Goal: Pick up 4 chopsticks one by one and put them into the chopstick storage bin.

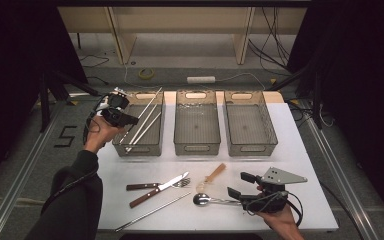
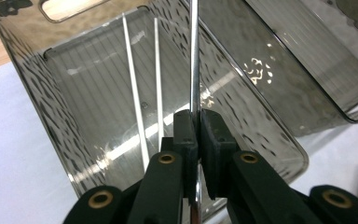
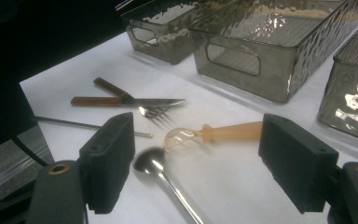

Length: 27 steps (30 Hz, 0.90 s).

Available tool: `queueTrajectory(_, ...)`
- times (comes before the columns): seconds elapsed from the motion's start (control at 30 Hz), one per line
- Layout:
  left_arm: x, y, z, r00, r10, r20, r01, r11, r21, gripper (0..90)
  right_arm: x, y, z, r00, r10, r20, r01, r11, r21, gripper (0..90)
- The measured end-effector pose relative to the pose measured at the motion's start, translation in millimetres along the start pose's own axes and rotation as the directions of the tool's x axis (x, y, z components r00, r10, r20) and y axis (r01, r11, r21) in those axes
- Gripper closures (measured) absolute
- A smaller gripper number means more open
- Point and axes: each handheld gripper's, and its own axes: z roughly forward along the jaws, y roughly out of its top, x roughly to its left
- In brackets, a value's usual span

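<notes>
The left tongs (image 1: 130, 120) are shut tight on a thin metal chopstick (image 2: 194, 60). They hold it over the left bin (image 1: 121, 147), at the far left of the tabletop (image 1: 300, 150). Two more chopsticks (image 1: 147, 125) already lie in that bin, leaning up on its far wall.

The held stick is long and thin, and the tongs pinch it in just one spot. It can tip or spin there. If it lets go too high, it may bounce, hit the rim and fall out onto the tabletop. It may also knock the two sticks inside and push them over the wall.

The right tongs (image 1: 241, 185) are wide open with nothing in them. They sit low at the near right, by a metal spoon (image 3: 161, 170). A clear plastic spoon (image 3: 223, 133), a fork (image 3: 156, 112), a knife (image 3: 126, 101) and one more chopstick (image 1: 152, 212) lie close by. The pieces lie close together, and the knife and fork cross. If the tongs shut in the wrong place, they may pick up two things or push the spoon away
</notes>
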Motion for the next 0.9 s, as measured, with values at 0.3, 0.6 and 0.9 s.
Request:
queueTrajectory(0.3, 13.4, 0.5, 4.6, 0.9986, -0.037, -0.037, 0.037, 0.9991, -0.023, 84.8, 0.1, -0.1, 0.0, 1.0, -0.001, -0.001, 0.001, 1.0, 0.0, 28.0)
queueTrajectory(0.6, 23.3, -4.4, 14.1, 0.9958, -0.061, -0.069, 0.059, 0.9977, -0.032, 84.8, 0.1, -0.1, 0.5, 1.0, -0.002, -0.003, 0.002, 1.0, 0.001, 27.9)
queueTrajectory(0.9, 25.4, -8.9, 25.1, 0.9946, -0.079, -0.067, 0.078, 0.9967, -0.025, 84.7, 0.2, -0.2, 0.1, 1.0, -0.004, -0.003, 0.004, 1.0, 0.001, 27.9)
